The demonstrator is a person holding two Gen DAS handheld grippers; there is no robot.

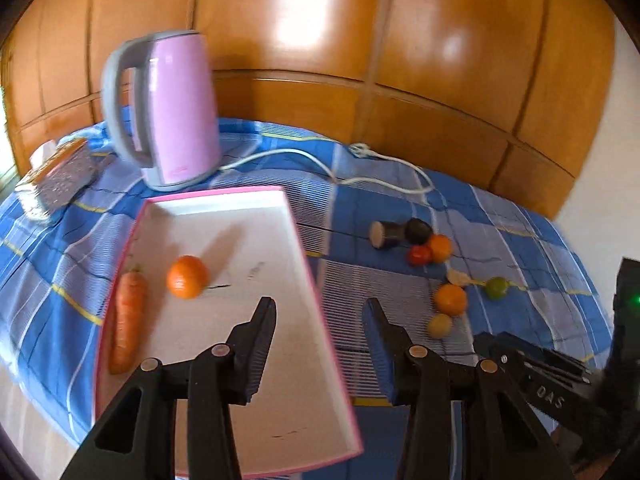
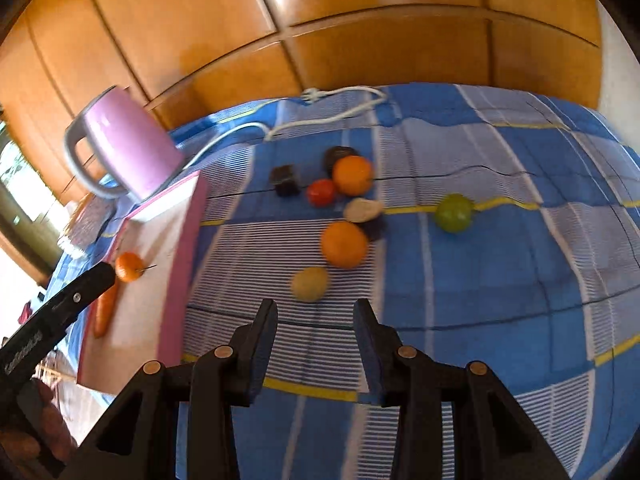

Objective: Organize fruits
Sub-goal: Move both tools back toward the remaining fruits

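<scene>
**Two pieces in the tray, the rest still out on the cloth**

Left wrist view: your left gripper (image 1: pixel 320 308) hangs with its jaws wide apart and nothing between them, straddling the tray's (image 1: pixel 296 224) right rim. Inside the tray lie an orange (image 1: pixel 187 277) and a carrot (image 1: pixel 127 320), the carrot along the left wall with its long axis running from the near edge toward the far one. The loose fruit sits on the cloth (image 1: pixel 520 240) beyond that right rim: an orange (image 1: pixel 451 299), a yellow fruit (image 1: pixel 440 325), a green one (image 1: pixel 496 288), and farther back a red one (image 1: pixel 419 255) touching another orange (image 1: pixel 440 248). A kettle (image 1: pixel 176 108) stands at the tray's far edge.

Right wrist view: your right gripper (image 2: pixel 316 312) is likewise fully open and empty. The yellow fruit (image 2: pixel 309 284) lies just ahead of its fingertips, a shade toward the left finger, with an orange (image 2: pixel 344 244) directly behind it. The green fruit (image 2: pixel 454 213) sits apart, ahead and to the right. The tray (image 2: pixel 188 240) is off to the left.

The right hand looks nearer the loose pile; I judge the yellow fruit the easiest next pick, straight ahead. It is round, so it may roll toward the orange as the fingers meet it.
</scene>
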